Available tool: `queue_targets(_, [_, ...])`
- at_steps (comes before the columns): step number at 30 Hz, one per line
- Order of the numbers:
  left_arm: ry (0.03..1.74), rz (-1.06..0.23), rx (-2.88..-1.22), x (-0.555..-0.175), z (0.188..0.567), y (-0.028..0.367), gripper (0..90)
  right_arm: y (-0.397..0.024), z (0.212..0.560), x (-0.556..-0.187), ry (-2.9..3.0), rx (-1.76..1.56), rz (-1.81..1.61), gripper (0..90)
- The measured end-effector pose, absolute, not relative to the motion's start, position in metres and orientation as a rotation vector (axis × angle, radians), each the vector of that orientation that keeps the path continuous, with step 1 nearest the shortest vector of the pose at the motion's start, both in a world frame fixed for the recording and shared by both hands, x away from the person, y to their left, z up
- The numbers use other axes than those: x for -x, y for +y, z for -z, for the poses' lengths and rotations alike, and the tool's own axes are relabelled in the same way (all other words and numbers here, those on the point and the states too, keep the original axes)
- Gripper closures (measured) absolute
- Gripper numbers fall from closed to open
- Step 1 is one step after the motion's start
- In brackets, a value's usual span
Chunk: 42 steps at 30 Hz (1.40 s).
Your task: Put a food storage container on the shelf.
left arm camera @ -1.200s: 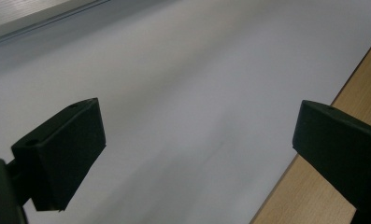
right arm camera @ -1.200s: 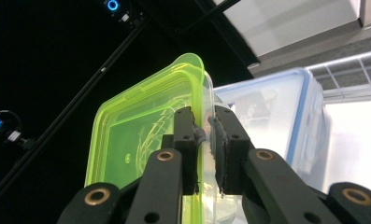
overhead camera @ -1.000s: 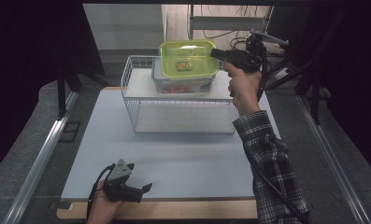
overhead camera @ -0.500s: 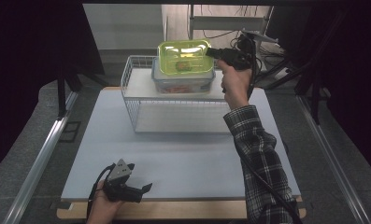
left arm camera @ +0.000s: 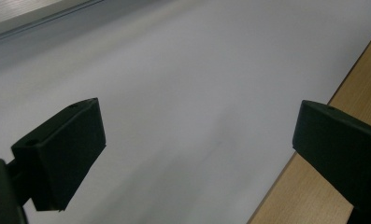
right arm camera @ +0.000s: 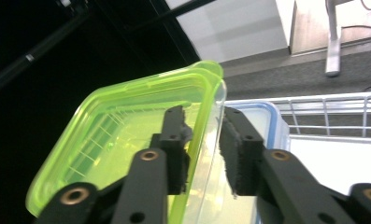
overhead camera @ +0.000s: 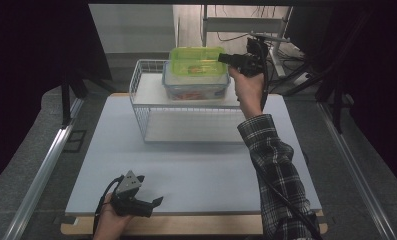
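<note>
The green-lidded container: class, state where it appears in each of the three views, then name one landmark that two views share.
High view: the green-lidded container sits top centre, stacked on a clear box on the wire rack.
Left gripper view: not in it.
Right gripper view: the container is at centre left, its rim between the jaws of the right gripper.
Shared landmark: the wire rack.

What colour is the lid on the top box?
Bright yellow-green, see-through; the lid shows best in the right gripper view.
</note>
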State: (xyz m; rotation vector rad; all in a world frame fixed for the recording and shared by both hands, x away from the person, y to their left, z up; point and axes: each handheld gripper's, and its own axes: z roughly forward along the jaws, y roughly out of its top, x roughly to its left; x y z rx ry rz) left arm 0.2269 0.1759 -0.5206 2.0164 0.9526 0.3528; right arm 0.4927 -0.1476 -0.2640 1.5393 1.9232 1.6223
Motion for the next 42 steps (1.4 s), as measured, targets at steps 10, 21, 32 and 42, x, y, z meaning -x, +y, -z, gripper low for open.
queue_targets(10, [0.952, -0.350, -2.017, -0.227, 0.520, 0.176, 2.5, -0.144, 0.260, -0.492, 1.948, -1.438, -1.498, 62.8])
queue_targets(21, [0.957, -0.350, -2.015, -0.227, 0.521, 0.176, 2.5, -0.152, 0.253, -0.477, 2.005, -1.318, -1.510, 37.5])
queue_targets(32, [0.958, -0.351, -2.017, -0.227, 0.521, 0.175, 2.5, -0.168, 0.259, -0.455, 2.071, -1.193, -1.500, 27.2])
queue_targets(42, [0.956, -0.349, -2.023, -0.227, 0.522, 0.175, 2.5, -0.173, 0.264, -0.438, 2.110, -1.118, -1.479, 23.6])
